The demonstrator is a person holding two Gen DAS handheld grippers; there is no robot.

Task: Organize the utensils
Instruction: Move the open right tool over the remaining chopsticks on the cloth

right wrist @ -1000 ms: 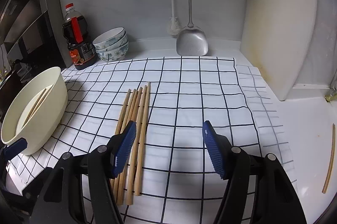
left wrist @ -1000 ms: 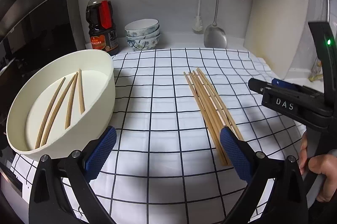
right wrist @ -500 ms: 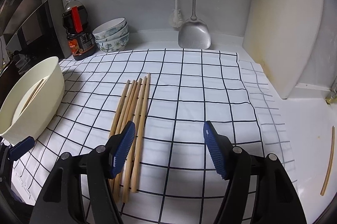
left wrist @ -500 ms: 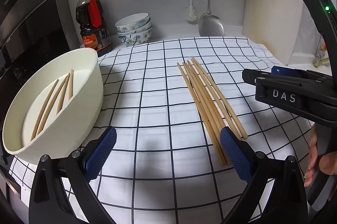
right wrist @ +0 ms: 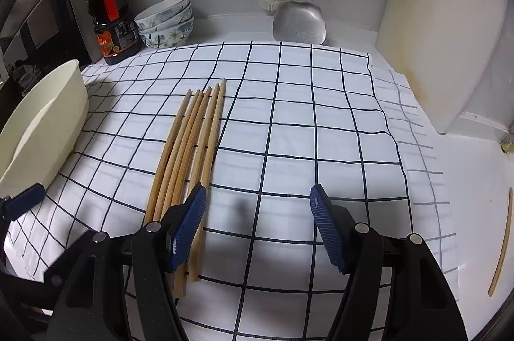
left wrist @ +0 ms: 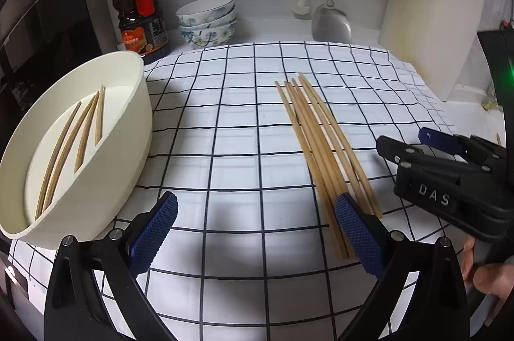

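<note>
Both my right gripper point(right wrist: 257, 225) and left gripper point(left wrist: 257, 231) hang open, empty; I should straddle one chopstick point(right wrist: 205, 167) squarely before pinching.

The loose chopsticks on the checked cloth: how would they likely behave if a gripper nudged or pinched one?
The chopsticks look thin, round and wooden, so a nudge would probably roll them, though the cloth may damp that. They lie side by side, touching, so pinching one alone looks hard. Probably light and stiff.
</note>
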